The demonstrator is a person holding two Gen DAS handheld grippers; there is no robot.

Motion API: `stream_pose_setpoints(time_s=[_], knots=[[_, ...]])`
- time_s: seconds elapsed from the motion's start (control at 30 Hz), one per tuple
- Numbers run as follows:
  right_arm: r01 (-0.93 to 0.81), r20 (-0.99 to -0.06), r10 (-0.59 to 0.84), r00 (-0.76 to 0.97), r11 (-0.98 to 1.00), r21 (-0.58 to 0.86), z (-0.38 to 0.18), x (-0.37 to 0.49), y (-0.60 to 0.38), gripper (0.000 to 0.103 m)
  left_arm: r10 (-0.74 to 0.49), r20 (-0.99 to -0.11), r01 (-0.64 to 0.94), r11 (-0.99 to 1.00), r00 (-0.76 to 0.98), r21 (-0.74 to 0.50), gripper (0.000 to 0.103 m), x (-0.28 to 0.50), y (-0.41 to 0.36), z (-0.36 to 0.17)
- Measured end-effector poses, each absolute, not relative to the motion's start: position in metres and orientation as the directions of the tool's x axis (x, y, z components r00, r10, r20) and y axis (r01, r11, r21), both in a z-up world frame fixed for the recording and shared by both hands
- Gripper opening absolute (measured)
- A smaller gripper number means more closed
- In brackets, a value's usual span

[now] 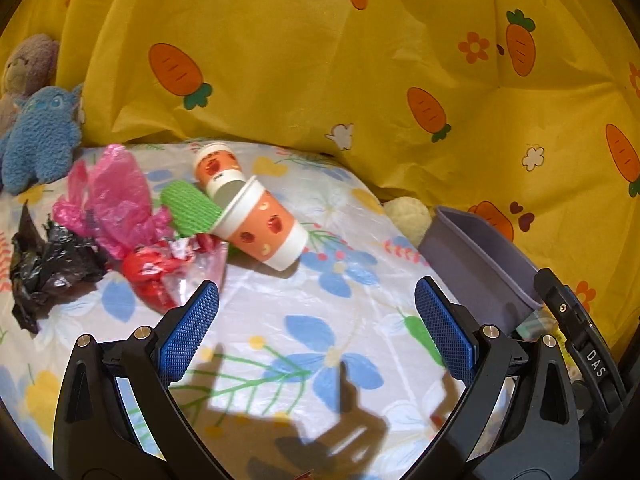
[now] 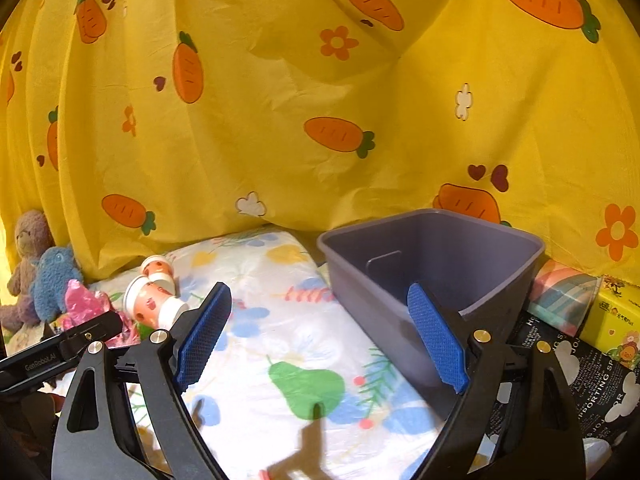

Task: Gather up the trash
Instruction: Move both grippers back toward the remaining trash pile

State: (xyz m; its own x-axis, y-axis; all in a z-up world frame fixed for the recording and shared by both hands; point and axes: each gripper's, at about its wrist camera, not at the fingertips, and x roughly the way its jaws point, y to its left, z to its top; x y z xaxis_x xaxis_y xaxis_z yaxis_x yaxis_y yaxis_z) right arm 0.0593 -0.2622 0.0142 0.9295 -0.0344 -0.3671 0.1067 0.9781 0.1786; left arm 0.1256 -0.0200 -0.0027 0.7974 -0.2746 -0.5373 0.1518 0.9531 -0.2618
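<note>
Left wrist view: left gripper point(image 1: 316, 320) spread, empty, above the glossy floral sheet point(image 1: 280, 360); crinkled plastic bags point(image 1: 108, 196), perhaps wrappers, beside paper cups point(image 1: 262, 226). Right gripper point(image 2: 320, 336) released before the smooth grey bin point(image 2: 432, 248)

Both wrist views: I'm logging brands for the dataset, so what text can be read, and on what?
"DAS": on the right gripper's black body, seen from the left wrist.
"GenRobot.AI": on the left gripper's black body, seen from the right wrist.
Black printed sheet: only fragments, "SUPPORTING".
Yellow box and paper cups: too small to read.
</note>
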Motion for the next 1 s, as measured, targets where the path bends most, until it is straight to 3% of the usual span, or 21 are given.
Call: stream_pose_setpoints(time_s=[0.33, 0.5, 1.0], knots=[[-0.188, -0.426, 0.221, 0.877, 0.975, 0.118, 0.005, 0.089, -0.141, 0.087, 0.038, -0.541, -0.138, 0.98, 0.84, -0.144, 0.097, 0.09, 0.083, -0.012], [-0.327, -0.508, 0.318, 0.8, 0.942, 0.074, -0.007, 0.11, -0.077, 0.087, 0.144, -0.537, -0.265, 0.952, 0.831, -0.155, 0.097, 0.074, 0.136, -0.01], [-0.371, -0.69, 0.296, 0.661, 0.928, 0.043, -0.046, 0.164, -0.014, 0.073, 0.215, -0.559, -0.343, 0.93, 0.801, -0.133, 0.097, 0.081, 0.177, -0.015]])
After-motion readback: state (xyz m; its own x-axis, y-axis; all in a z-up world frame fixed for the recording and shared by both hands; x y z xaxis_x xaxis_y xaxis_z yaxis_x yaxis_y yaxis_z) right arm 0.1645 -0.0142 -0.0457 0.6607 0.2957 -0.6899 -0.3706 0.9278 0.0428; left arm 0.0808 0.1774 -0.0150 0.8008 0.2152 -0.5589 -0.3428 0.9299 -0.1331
